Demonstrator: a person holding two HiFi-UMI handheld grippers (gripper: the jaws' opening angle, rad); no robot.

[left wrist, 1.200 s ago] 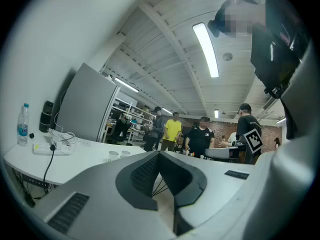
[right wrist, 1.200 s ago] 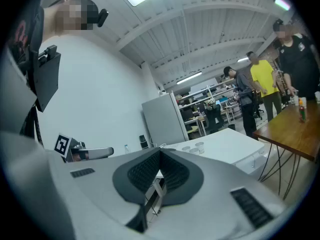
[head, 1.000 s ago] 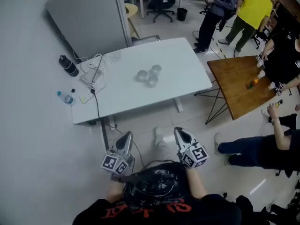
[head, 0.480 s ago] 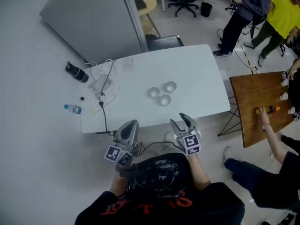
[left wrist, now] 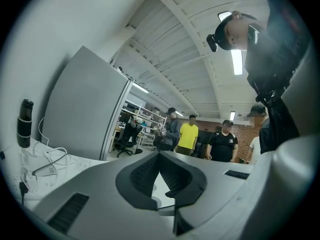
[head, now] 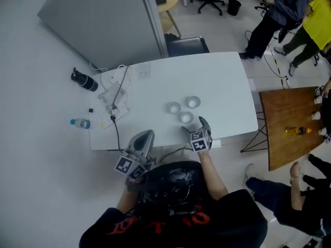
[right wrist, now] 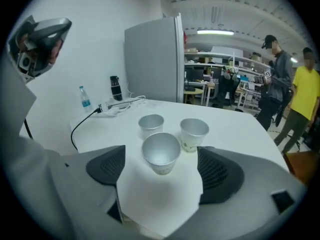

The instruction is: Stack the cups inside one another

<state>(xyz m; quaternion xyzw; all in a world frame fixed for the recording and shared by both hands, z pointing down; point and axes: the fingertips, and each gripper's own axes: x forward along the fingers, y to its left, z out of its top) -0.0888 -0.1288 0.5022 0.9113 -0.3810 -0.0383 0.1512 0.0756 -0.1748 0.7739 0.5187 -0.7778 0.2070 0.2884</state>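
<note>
Three silvery paper cups stand upright and apart near the front of the white table (head: 217,81): a near one (head: 185,117) (right wrist: 161,153), a back left one (head: 174,107) (right wrist: 151,124) and a back right one (head: 193,102) (right wrist: 193,132). My right gripper (head: 194,124) (right wrist: 161,176) hangs over the table's front edge just short of the near cup. Its jaws are opening wide; the cup stands ahead of the gap, untouched. My left gripper (head: 146,134) (left wrist: 159,156) is shut and empty at the table's front edge, left of the cups.
Cables and a power strip (head: 113,94) lie on the table's left end. A black bottle (head: 84,79) and a water bottle (head: 80,122) lie on the floor to the left. A grey partition (head: 103,19) stands behind, a wooden table (head: 292,149) and people to the right.
Both grippers have come forward to the table's front edge. The right one dropped toward the near cup and its jaws went from shut to wide. The left one stayed shut.
</note>
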